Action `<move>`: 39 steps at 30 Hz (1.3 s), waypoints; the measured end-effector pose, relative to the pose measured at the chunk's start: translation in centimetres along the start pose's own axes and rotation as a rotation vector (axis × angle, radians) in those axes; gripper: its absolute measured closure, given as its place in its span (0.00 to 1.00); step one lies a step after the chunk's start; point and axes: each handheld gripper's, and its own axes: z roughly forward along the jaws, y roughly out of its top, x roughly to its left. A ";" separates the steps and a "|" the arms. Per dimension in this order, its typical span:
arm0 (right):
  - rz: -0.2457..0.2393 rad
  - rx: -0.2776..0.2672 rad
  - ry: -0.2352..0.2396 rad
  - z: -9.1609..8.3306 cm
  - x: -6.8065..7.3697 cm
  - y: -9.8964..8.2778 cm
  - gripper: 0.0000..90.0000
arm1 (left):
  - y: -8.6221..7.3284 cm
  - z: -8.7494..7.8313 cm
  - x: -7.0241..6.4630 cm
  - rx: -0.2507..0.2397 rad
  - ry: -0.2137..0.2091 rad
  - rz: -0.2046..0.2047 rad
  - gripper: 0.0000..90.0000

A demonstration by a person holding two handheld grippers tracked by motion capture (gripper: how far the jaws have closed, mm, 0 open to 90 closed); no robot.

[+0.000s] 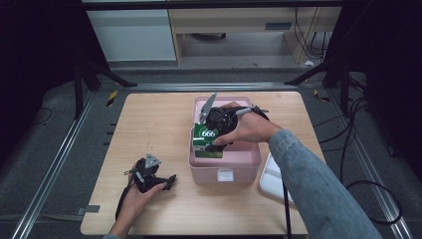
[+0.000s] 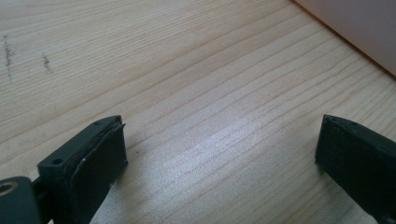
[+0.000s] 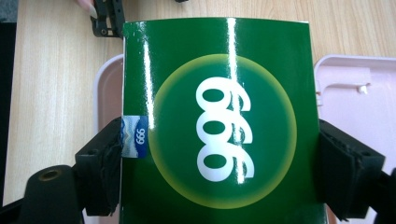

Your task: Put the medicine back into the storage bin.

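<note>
The left gripper (image 1: pixel 169 181) sits low at the near left, jaws spread wide with nothing between them, pointing right, the left hand (image 1: pixel 137 191) wrapped round its body. The right gripper (image 1: pixel 211 144) is farther off toward the centre, its jaws clamped on something broad, the right hand (image 1: pixel 246 128) above, its sleeved forearm running back to the near right.

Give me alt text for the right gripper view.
The right gripper clamps a glossy green box marked 666 across its width, above an open pink container on a wooden table.
</note>
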 end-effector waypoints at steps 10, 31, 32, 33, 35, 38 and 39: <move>-0.009 0.004 0.019 1.2 -0.1 0.5 0.19 | 0.0 0.0 0.0 0.000 0.000 0.001 0.01; 0.003 0.029 0.045 3.6 -0.2 -0.1 0.19 | 0.0 0.0 0.0 0.000 0.000 0.000 0.01; 0.001 0.029 0.048 3.8 -0.2 -0.2 0.19 | 0.0 0.0 0.0 0.000 0.001 0.000 0.01; 0.000 0.028 0.048 4.0 -0.3 -0.3 0.19 | 0.0 0.0 0.0 0.000 0.001 0.000 0.01; -0.004 0.034 0.048 4.3 -0.2 -0.4 0.19 | 0.0 0.0 0.0 0.000 0.001 0.000 0.01; 0.002 0.035 0.056 4.9 -0.3 -0.6 0.19 | 0.0 0.0 0.0 0.000 0.001 -0.001 0.01; 0.002 0.034 0.059 5.0 -0.3 -0.7 0.19 | 0.0 0.0 0.0 0.000 0.001 -0.001 0.01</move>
